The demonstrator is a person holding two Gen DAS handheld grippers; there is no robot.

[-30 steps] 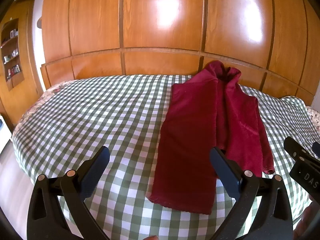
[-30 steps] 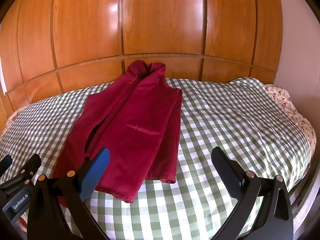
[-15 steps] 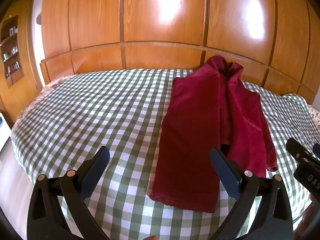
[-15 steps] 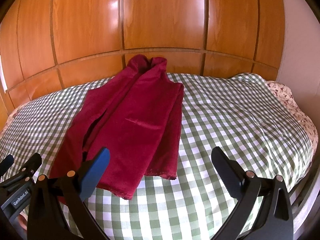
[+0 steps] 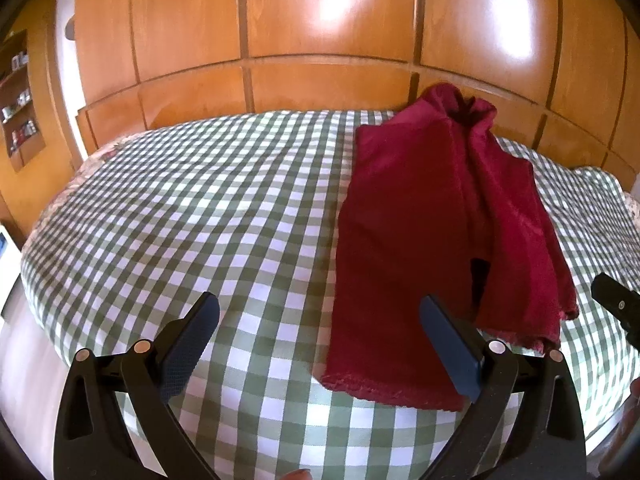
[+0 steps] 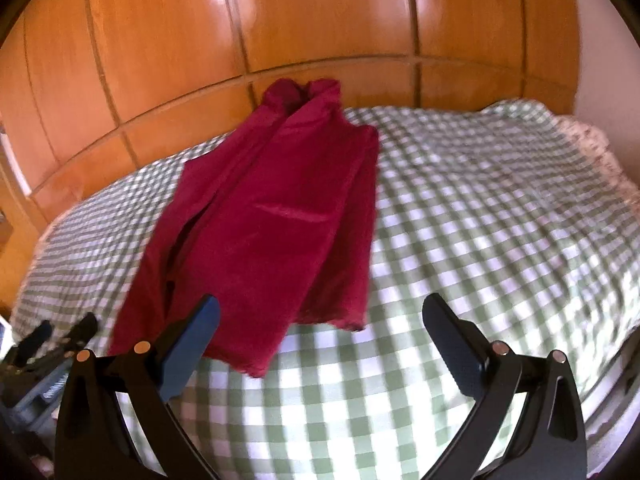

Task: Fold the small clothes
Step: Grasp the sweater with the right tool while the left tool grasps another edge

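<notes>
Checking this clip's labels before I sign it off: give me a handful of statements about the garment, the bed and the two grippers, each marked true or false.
1. The dark red garment lies lengthwise on the green-and-white checked bedspread. True.
2. The left gripper is clamped on the garment's hem. False: its jaws are spread wide and hold nothing.
3. The right gripper is open and empty. True.
4. The garment's collar end points toward the wooden panelling. True.
5. The garment is already folded into a small square. False: it is stretched out long, with only its sides turned in.
6. A pillow lies on the bed beside the garment. False: none is in view.
</notes>
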